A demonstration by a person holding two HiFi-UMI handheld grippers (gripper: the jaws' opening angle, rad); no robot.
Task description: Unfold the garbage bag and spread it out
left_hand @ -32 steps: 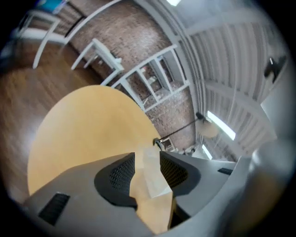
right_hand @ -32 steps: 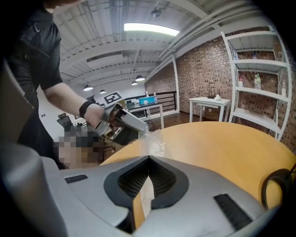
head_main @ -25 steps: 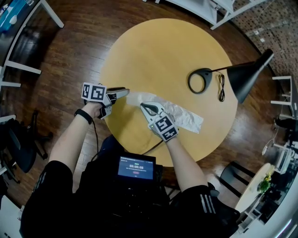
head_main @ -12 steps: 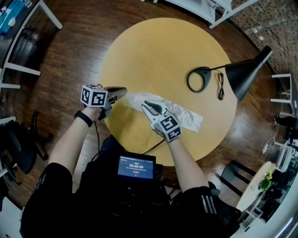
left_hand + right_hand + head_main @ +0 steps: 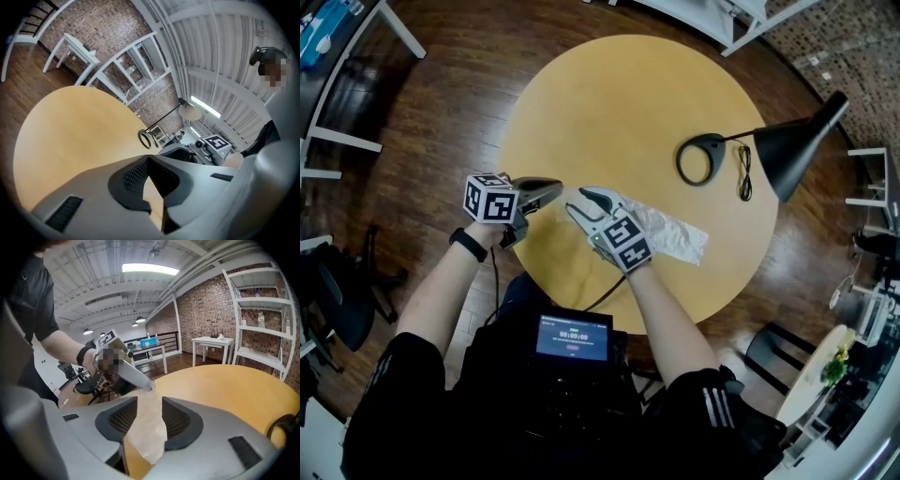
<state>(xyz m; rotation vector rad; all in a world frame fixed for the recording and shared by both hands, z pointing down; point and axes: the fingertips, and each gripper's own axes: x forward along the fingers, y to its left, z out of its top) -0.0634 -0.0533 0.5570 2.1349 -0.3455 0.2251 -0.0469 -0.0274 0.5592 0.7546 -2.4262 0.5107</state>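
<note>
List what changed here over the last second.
The left gripper closed on the end of the translucent whitish plastic garbage bag and rose slightly. The right gripper shifted toward it; its jaws have just been opening, bag loose between them. The round yellow table and black lamp are unchanged.

Round yellow table bears garbage bag, black lamp, cord.
</note>
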